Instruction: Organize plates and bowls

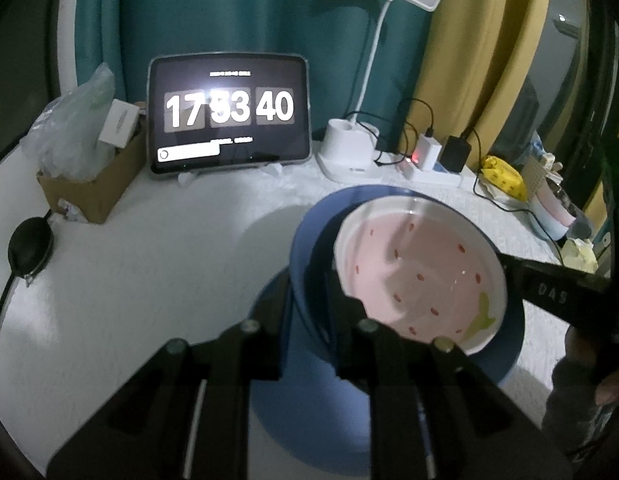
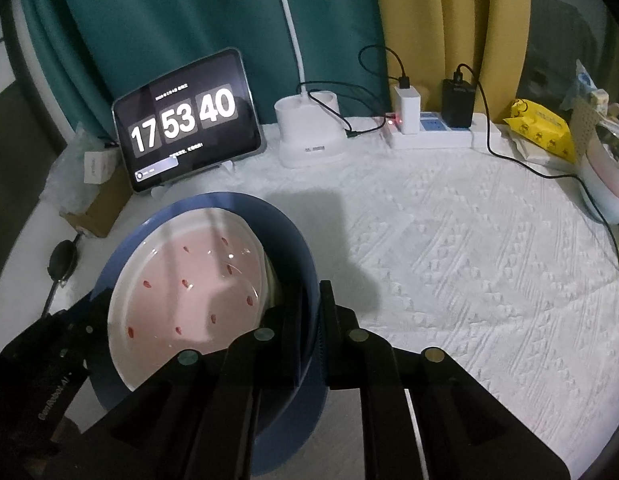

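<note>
A deep blue bowl (image 1: 305, 236) (image 2: 285, 232) holds a white-rimmed pink dish (image 1: 421, 264) (image 2: 189, 280) dotted with red seeds. My left gripper (image 1: 309, 292) is shut on the bowl's left wall, one finger outside and one inside. My right gripper (image 2: 311, 304) is shut on the opposite wall in the same way. Each gripper shows in the other's view, the right gripper (image 1: 549, 284) at the bowl's right edge and the left gripper (image 2: 69, 332) at the lower left. A paler blue surface shows under the bowl. Whether the bowl rests on it I cannot tell.
At the back stand a tablet clock (image 1: 229, 112), a white lamp base (image 1: 345, 152) and a power strip (image 2: 429, 136) with chargers and cables. A cardboard box (image 1: 93, 188) and a black round object (image 1: 29, 248) sit left. A yellow packet (image 2: 541, 128) lies right on the white textured cloth (image 2: 469, 260).
</note>
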A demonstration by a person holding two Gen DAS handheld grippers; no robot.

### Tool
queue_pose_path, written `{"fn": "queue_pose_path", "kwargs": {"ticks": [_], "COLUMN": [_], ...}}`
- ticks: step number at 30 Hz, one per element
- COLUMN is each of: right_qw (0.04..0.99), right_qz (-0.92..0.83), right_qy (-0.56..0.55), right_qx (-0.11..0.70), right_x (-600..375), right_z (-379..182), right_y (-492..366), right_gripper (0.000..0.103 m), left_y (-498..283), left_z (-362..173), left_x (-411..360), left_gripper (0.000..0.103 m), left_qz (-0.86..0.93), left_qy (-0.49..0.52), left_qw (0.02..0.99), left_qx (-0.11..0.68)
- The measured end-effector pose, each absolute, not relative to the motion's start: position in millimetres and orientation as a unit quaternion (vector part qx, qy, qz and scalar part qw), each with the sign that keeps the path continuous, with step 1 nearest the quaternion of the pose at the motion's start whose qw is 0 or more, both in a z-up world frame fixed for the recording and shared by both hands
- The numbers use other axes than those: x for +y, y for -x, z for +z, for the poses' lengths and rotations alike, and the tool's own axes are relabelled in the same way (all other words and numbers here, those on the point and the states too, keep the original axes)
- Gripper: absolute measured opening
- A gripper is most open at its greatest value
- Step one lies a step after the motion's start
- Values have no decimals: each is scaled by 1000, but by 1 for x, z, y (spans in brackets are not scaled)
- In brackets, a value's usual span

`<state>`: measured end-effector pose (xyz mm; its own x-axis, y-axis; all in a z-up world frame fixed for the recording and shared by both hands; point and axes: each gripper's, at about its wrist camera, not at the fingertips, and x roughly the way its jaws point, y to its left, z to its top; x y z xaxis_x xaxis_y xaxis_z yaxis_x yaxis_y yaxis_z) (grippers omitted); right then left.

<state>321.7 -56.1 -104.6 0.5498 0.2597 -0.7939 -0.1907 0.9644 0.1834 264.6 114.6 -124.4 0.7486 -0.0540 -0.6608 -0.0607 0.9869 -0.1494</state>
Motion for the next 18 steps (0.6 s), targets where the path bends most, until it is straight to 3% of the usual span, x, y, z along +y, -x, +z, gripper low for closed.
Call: {"fn": "queue_pose_path", "kwargs": {"ticks": [4, 7, 12, 15, 18], "right_qw": [881, 880, 881, 883, 889], "right_qz": [126, 125, 117, 113, 110], "right_qy": [-32, -28, -22, -19, -13], "right_qx": [455, 457, 458, 454, 445], "right_x": [-59, -60, -66, -68, -70], "right_z": [-105, -105, -105, -103, -98], "right_y": [-320, -321, -320, -317, -313], "right_gripper": [11, 17, 31, 35, 38], "left_y": [-264, -262, -255, -251, -247], "left_z": [-123, -122, -117, -113, -110], "left_x": [110, 108, 108, 108, 103], "left_gripper": [18, 20, 34, 49, 50], "left_qz": [15, 24, 42, 46, 44], "left_qy": [68, 63, 58, 58, 51], "left_qw": [933, 934, 937, 940, 941], "left_qx": [352, 350, 341, 334, 330]}}
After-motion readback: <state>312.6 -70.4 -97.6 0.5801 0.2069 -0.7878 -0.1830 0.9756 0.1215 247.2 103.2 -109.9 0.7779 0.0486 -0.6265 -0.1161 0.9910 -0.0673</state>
